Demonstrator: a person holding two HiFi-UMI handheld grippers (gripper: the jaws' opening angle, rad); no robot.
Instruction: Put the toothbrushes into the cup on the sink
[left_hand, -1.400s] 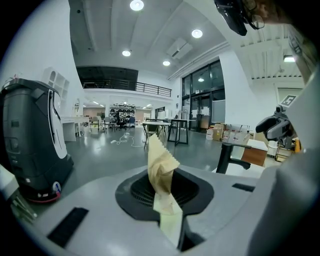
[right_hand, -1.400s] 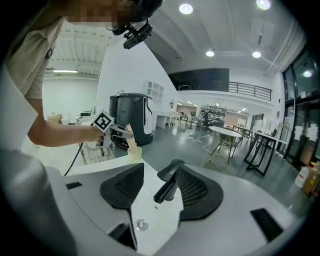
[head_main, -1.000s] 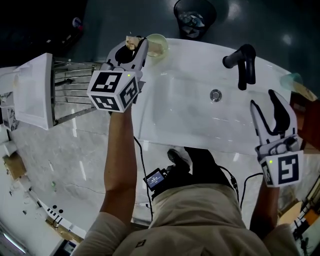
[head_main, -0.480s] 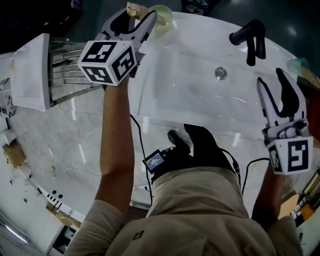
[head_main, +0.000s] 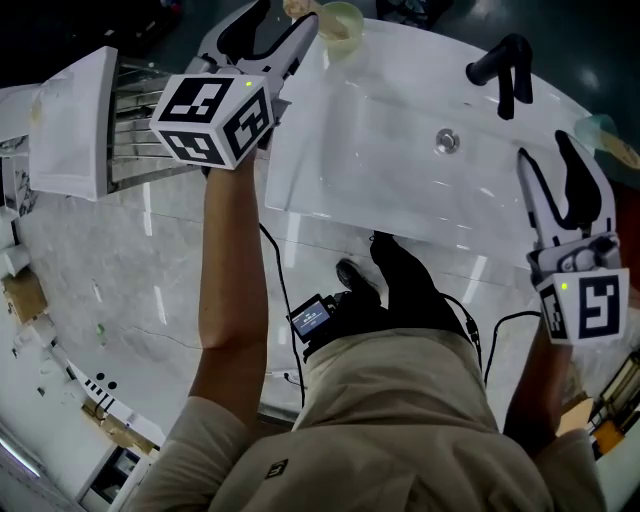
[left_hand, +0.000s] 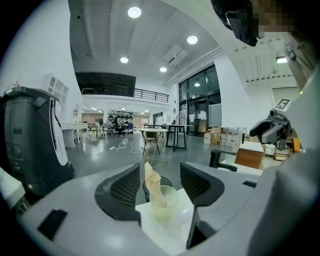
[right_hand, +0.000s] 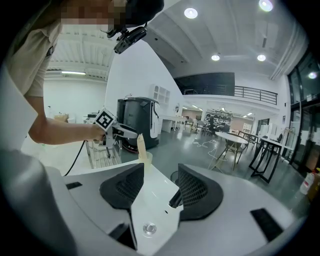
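One toothbrush (left_hand: 149, 177) stands in the cup (left_hand: 169, 196) at the sink (head_main: 380, 150) corner; left tongs (left_hand: 160, 184), just spread wide apparently to drop it, hold nothing; right tongs (right_hand: 156, 187) wait wide apart

Beige shirt (head_main: 400, 420), white left hand-held gripper (head_main: 281, 17)

Left tongs (head_main: 278, 22) just spread wide, empty, beside cup (head_main: 341, 20) on sink (head_main: 375, 150), right tongs (head_main: 546, 158) parted near faucet (head_main: 503, 68).

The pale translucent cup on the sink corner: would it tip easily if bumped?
Probably light: the pale translucent cup looks thin-walled. The beige toothbrush leaning in it may make it top-heavy. It might slide on the glossy white sink.
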